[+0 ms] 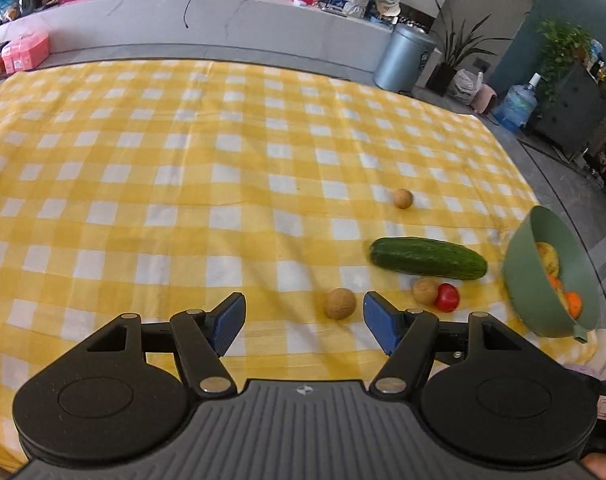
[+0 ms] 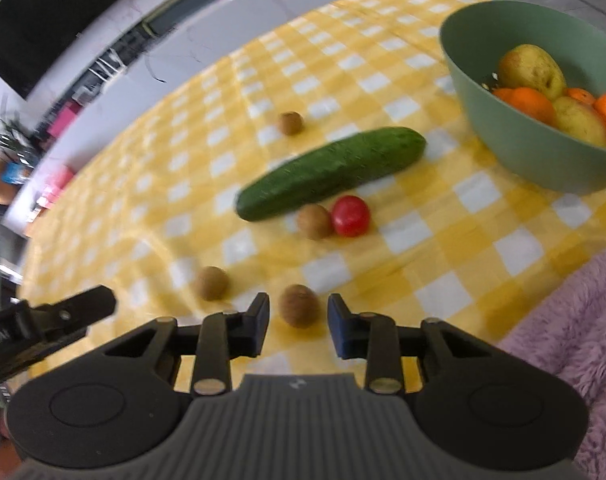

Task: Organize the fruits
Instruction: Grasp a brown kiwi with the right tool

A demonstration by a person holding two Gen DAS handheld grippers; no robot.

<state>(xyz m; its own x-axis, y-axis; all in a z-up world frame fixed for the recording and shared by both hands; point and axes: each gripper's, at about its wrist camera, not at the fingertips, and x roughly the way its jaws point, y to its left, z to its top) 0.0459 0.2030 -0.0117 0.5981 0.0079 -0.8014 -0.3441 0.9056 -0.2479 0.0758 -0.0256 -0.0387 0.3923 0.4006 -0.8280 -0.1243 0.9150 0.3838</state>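
A green bowl (image 1: 521, 256) (image 2: 515, 148) with pears and oranges stands at the table's right edge. A cucumber (image 1: 429, 258) (image 2: 335, 170), a red tomato (image 1: 447, 297) (image 2: 350, 216) and several small brown fruits lie on the yellow checked cloth. My left gripper (image 1: 303, 324) is open, with one brown fruit (image 1: 340, 303) just ahead between its fingertips. My right gripper (image 2: 299, 320) is open, its jaws on either side of another brown fruit (image 2: 299, 306) without closing on it. The left gripper's finger also shows in the right wrist view (image 2: 63, 316).
A brown fruit (image 1: 424, 291) (image 2: 313, 221) touches the tomato. Another (image 1: 403, 198) (image 2: 290, 123) lies beyond the cucumber. A pink fuzzy cloth (image 2: 575, 344) lies at the near right. A grey bin (image 1: 403, 58) and water jug (image 1: 517, 106) stand beyond the table.
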